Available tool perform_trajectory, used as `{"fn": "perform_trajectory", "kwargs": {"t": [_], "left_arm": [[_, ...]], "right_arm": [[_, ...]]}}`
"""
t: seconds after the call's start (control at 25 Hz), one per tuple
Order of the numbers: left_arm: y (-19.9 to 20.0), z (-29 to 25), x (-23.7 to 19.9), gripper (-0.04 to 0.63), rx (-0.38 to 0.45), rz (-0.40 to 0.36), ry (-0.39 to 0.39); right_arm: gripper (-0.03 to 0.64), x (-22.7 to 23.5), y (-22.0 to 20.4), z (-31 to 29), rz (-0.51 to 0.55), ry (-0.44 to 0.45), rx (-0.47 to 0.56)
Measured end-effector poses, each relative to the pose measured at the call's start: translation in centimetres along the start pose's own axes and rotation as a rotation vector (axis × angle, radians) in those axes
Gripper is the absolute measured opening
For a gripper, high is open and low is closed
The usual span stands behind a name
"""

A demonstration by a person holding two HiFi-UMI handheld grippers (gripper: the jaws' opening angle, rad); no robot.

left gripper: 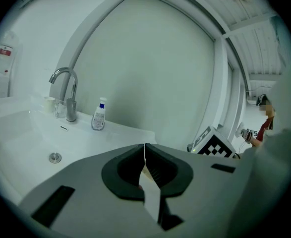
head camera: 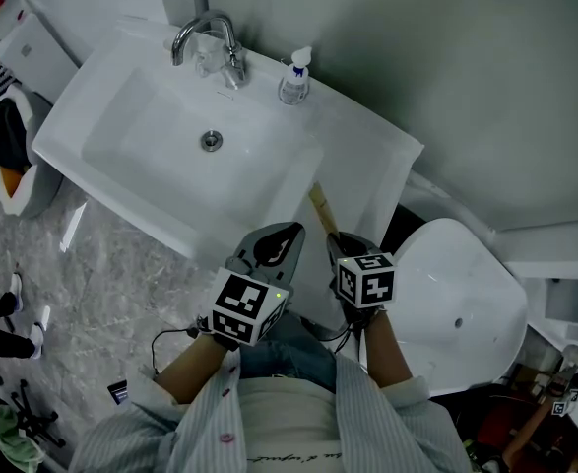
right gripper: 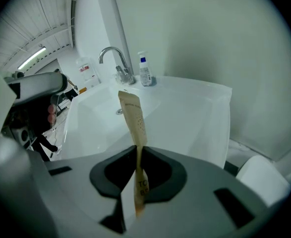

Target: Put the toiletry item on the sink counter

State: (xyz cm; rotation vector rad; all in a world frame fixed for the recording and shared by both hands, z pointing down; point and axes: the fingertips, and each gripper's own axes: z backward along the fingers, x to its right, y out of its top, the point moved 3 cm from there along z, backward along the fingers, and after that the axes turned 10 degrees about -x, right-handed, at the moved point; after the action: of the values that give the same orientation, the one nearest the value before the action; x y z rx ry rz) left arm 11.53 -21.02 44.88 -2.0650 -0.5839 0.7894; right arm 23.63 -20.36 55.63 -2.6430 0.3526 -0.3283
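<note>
1. The right tool (head camera: 332, 236) is pinching one flat beige packet (head camera: 320, 208) by its lower end. Its jaws are standing narrow on the packet, which is sticking out past them toward 11 o'clock in the head view.
2. The packet is hanging over the near part of the bench (head camera: 365, 166), just at 3 o'clock of the basin (head camera: 151, 156), and it is not yet resting on anything.
3. The left tool (head camera: 289, 231) is sitting closed and empty at 9 o'clock of the right one.
4. To do this well, I judge the person should be steering toward the bare strip at 1 o'clock. That means lowering until the packet's free end is touching, laying it flat, and only then parting the jaws, so that it is not sliding into the basin.
5. Counting: two tools, one packet, one faucet (head camera: 206, 33), one spray bottle (head camera: 294, 77), one clear cup (head camera: 208, 57), one drain (head camera: 211, 140).
</note>
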Motion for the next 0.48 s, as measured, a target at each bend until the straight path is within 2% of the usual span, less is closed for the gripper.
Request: {"fn": "perform_trajectory", "kwargs": {"t": [0.48], "left_arm": [[-0.4, 0.1, -0.7, 0.02, -0.012, 0.029, 0.02]], "right_arm": [[0.054, -0.2, -1.1, -2.1, 0.032, -0.01, -0.079]]}}
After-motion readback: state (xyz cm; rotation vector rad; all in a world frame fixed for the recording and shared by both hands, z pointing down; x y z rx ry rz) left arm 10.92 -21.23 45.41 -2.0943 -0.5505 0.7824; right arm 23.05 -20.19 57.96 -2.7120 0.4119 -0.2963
